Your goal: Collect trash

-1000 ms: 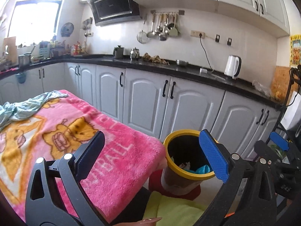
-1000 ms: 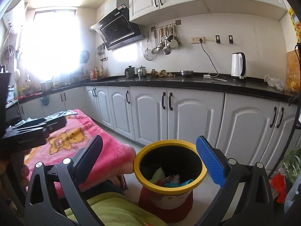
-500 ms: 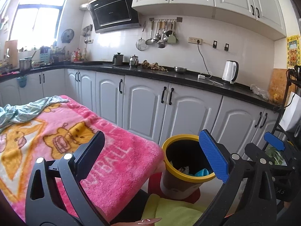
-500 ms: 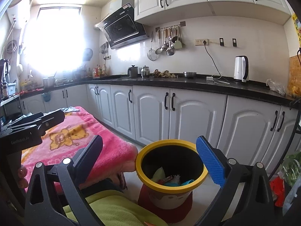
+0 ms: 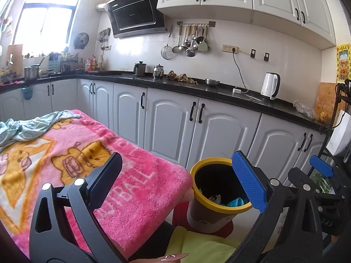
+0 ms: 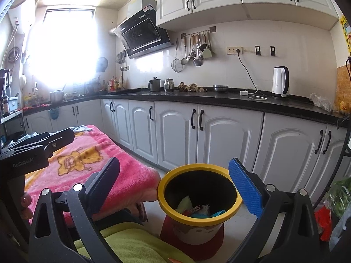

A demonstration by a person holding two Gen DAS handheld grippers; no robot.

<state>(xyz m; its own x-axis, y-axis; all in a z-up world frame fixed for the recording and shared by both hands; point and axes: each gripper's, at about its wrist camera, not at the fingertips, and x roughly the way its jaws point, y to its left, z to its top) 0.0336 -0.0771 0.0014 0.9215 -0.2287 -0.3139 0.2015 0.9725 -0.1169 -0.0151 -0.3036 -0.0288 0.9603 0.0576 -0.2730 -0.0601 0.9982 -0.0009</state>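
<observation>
where pink blanket (image 6: 92,153) ends, bin (image 6: 198,213) beside.

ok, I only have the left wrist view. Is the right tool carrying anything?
Observer: No. The right tool is open and empty, and the yellow-rimmed bin shows between its fingers.
Operator: What's in the bin? I only see a blue scrap.
Observer: There's also a pale green piece and a white-and-red wrapper.
Operator: Anything on the floor nearby?
Observer: Something red lies to the right of the bin. I can't tell what it is.
</observation>
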